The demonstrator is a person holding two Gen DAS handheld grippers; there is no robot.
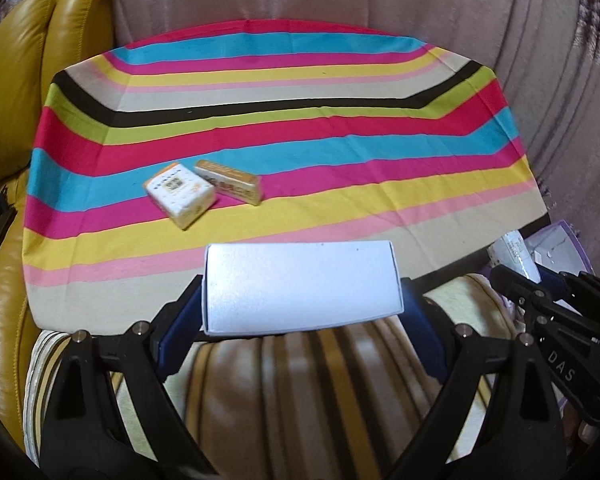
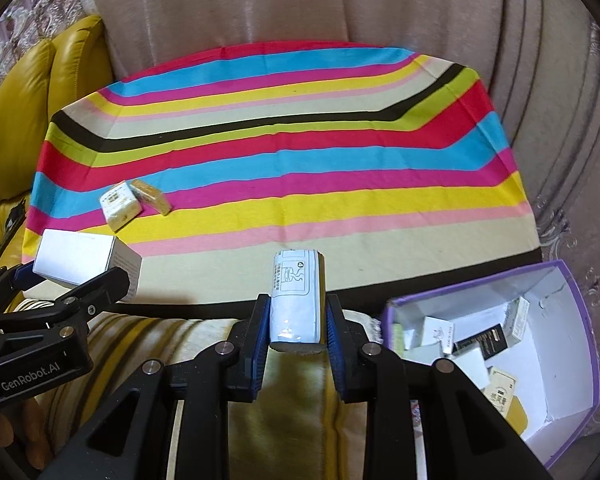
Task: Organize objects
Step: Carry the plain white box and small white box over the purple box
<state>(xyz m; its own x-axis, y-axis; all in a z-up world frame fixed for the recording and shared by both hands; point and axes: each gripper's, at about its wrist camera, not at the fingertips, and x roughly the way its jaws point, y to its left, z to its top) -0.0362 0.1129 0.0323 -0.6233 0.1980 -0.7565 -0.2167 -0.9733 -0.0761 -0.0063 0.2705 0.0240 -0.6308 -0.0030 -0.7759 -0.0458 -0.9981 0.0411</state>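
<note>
My left gripper is shut on a plain white box held crosswise above the near edge of the striped cloth; the box also shows in the right wrist view. My right gripper is shut on a small white packet with printed diagrams, held upright near the cloth's front edge. Two small boxes lie touching on the cloth at the left: a white-and-orange one and a gold one.
A purple-rimmed white box at the right holds several small packages. A yellow leather seat stands at the left. A striped cushion lies below the grippers. Curtains hang behind.
</note>
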